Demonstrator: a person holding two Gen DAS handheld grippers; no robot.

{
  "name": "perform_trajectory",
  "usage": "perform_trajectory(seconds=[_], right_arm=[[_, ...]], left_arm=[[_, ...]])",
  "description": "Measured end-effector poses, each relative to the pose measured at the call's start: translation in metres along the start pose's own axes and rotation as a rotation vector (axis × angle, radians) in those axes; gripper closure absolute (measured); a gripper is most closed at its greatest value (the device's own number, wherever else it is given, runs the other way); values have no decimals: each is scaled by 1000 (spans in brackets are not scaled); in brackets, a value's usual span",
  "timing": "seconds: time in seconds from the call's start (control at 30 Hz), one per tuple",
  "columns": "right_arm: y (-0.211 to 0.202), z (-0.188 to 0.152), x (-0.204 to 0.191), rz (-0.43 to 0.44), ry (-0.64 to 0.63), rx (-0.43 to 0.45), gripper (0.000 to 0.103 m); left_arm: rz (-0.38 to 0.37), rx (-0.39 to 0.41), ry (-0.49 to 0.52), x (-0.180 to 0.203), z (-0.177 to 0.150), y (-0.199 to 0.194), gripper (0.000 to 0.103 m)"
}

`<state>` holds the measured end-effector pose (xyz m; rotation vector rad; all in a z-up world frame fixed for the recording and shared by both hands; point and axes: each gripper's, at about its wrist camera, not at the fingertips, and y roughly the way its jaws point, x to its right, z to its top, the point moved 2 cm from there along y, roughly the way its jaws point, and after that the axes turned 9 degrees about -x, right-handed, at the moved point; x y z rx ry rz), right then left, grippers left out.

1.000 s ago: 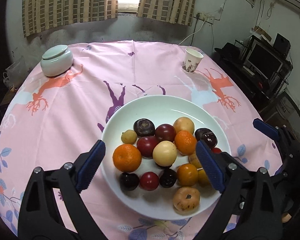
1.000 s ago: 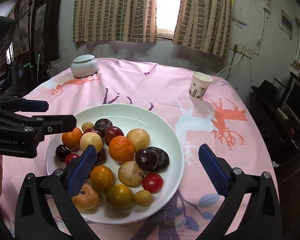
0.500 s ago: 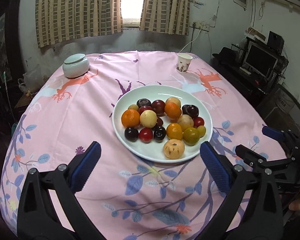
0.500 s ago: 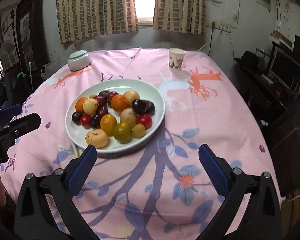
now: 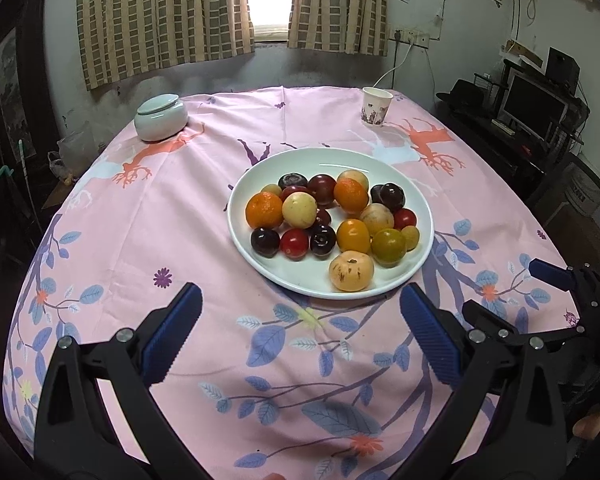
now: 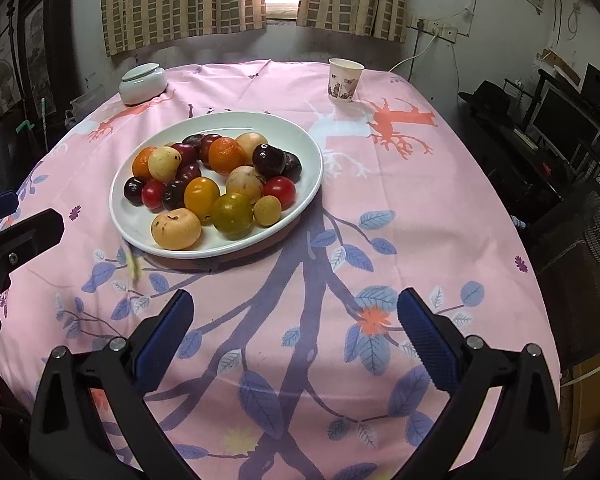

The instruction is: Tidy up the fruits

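Observation:
A white plate (image 5: 300,276) holds several fruits: oranges (image 5: 264,210), dark plums (image 5: 388,196), red tomatoes (image 5: 294,243), pale yellow fruits (image 5: 299,210) and a tan fruit (image 5: 351,271) at its near edge. The plate also shows in the right wrist view (image 6: 140,236). My left gripper (image 5: 300,340) is open and empty, hovering over the cloth just short of the plate. My right gripper (image 6: 296,336) is open and empty, near the table's front edge to the right of the plate. It also shows in the left wrist view (image 5: 548,276).
A round table wears a pink tablecloth (image 5: 180,208) with deer and leaf prints. A lidded pale green ceramic jar (image 5: 161,117) stands at the back left. A paper cup (image 5: 376,106) stands at the back right. A desk with a monitor (image 5: 536,106) is off to the right.
Both grippers have pulled back from over the plate toward the near edge of the table. Both stayed open and empty. The fruits have not moved.

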<state>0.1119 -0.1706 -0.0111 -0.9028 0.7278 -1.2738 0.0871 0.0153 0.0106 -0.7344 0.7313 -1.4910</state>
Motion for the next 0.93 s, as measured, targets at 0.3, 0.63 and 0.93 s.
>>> perform_trajectory(seconds=[0.3, 0.63, 0.93], right_arm=[[-2, 1, -1, 0, 6, 1, 1], [-2, 3, -6, 21, -4, -1, 1], [-2, 4, -6, 22, -3, -2, 1]], left_arm=[[-1, -7, 1, -1, 1, 1, 2], [2, -3, 9, -1, 1, 4, 2], [-28, -24, -8, -8, 2, 11, 2]])
